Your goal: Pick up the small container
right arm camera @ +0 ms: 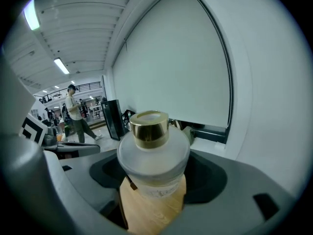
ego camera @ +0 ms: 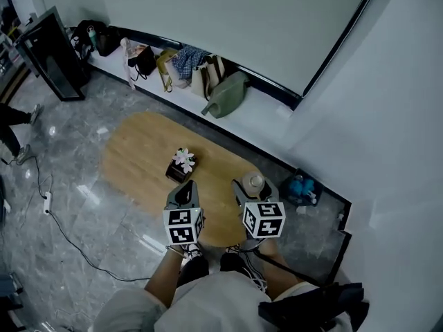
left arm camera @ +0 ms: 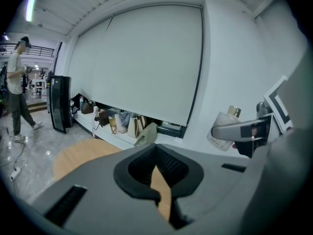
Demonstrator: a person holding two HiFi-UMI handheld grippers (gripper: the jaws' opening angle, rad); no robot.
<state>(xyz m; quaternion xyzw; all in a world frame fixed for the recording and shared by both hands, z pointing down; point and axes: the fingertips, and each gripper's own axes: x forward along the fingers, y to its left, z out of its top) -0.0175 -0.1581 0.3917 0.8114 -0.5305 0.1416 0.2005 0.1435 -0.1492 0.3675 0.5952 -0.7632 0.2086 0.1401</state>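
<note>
The small container (ego camera: 254,182) is a frosted bottle with a gold cap. My right gripper (ego camera: 253,188) is shut on it above the near right end of the oval wooden table (ego camera: 138,158). In the right gripper view the bottle (right arm camera: 154,155) stands upright between the jaws of that gripper (right arm camera: 154,192), with the table below it. My left gripper (ego camera: 184,189) hovers beside it, over the table's near edge, shut and empty. In the left gripper view the left gripper (left arm camera: 159,180) shows only a thin slit of table between its jaws, and the held bottle (left arm camera: 224,126) appears at the right.
A small dark box with a white flower (ego camera: 182,164) sits mid-table, just beyond the left gripper. Several bags (ego camera: 201,71) line the ledge by the wall. A black cabinet (ego camera: 52,54) stands far left. A blue object (ego camera: 301,187) lies on the floor at right. A person (right arm camera: 73,111) walks in the distance.
</note>
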